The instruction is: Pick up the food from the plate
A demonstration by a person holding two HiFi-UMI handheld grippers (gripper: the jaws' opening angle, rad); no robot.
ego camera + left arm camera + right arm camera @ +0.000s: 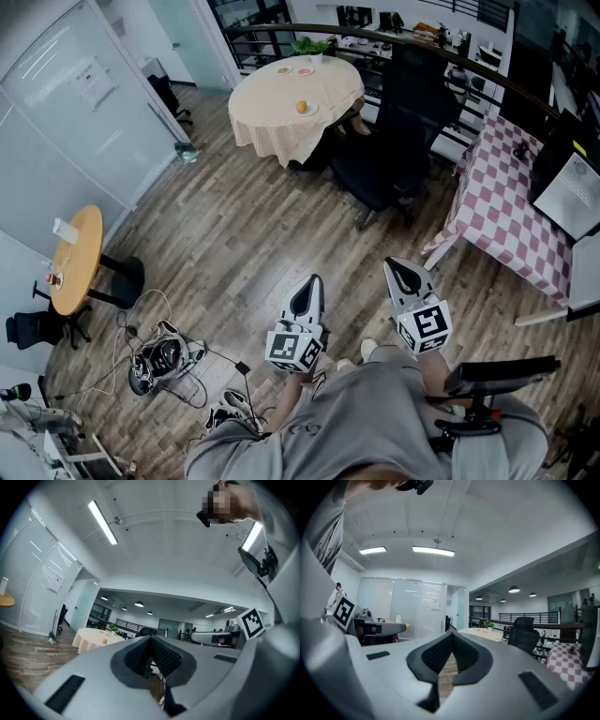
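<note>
While held level side by side over the wooden floor (234, 234), the left tongs (311, 281) and right tongs (396, 264) are each pinched together, holding nothing. Well apart from them, across the room, an orange piece of food (302, 107) sits on a plate (311, 111) on a round, cream-clothed table (267, 94).
</note>
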